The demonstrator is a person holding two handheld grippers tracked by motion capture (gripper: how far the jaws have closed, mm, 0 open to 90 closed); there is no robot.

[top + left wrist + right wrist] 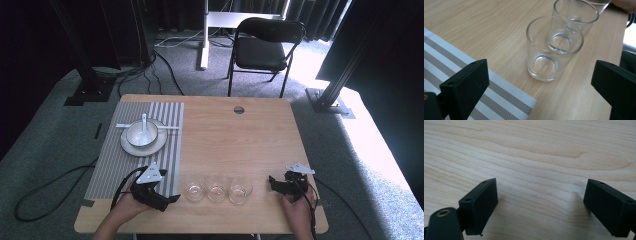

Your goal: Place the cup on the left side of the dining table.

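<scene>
Three clear glasses are seen in a row along the near edge of the table, between the two hands. The nearest glass (554,50) to the left hand-held gripper (172,198) lies straight ahead of its jaws and just beyond them, at the left end of the row; it is seen in the high view (194,190) just past the edge of the striped placemat (115,165). The left hand-held gripper is held wide open with nothing between its jaws, the gap looking broader than the glass. The right hand-held gripper (272,181) is likewise spread wide and empty, over bare wood, with the right end glass (240,190) a little way off toward the left edge.

The row runs parallel to the near edge, so the middle glass (216,189) stands directly behind the first as approached from the left. The left hand is judged nearer to its glass than the right.

Each glass is short, thick-based, slightly tapered, upright and empty. A bowl with a spoon (144,126) on a plate (131,146) rests on the placemat toward the far left corner
</scene>
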